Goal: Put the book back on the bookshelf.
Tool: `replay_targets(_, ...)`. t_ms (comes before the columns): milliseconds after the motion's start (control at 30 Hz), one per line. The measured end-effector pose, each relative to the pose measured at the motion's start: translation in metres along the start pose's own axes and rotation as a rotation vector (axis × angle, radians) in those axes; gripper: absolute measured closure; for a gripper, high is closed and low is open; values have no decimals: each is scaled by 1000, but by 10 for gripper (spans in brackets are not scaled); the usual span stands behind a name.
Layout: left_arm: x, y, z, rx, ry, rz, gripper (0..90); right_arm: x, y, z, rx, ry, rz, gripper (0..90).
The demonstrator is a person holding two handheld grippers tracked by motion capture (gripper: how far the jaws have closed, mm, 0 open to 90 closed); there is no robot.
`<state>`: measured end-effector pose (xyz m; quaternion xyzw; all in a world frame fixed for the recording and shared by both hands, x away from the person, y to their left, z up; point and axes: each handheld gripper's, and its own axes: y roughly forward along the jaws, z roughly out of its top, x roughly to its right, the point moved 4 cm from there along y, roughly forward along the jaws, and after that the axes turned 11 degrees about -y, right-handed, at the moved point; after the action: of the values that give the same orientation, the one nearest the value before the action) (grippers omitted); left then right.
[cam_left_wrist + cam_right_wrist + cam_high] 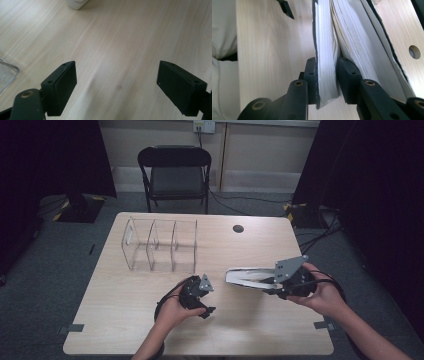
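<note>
Right gripper (325, 77) clamped on part of a book (329, 50): one pad on the dark cover, the other pressed in among the white pages, remaining pages and back cover fanning loose to the side. In the high view, same right gripper (267, 282) held in the person's right hand (325, 295), book (247, 276) splayed open, lifted just above the counter (250, 330), near its right half. Left gripper (117, 87) wide open, nothing between the pads, bare wood grain beneath. From above, left gripper (202, 302) pointing down, in the left hand (172, 312), near the front middle of the counter, just left of the book. Beyond, clear three-compartment organizer (160, 245) standing upright on the counter's far left part. Behind the counter, black folding chair (175, 175).
</note>
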<state>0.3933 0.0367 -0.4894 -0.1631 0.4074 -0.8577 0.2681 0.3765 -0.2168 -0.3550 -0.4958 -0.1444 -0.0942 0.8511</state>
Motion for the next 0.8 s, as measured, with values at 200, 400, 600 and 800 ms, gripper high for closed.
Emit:
replay_targets(200,-1,3,-8,-7,1,-4,162,2,-9,5,4,15,34,723)
replay_targets(400,-1,5,-14,-8,-7,-3,163,3,-14,7,13,38,71,728)
replay_targets(600,-2,6,-19,-12,-12,-13,163,4,-18,11,26,39,98,736)
replay_targets(800,-3,7,-23,-9,-15,-10,162,5,-21,17,42,39,127,749)
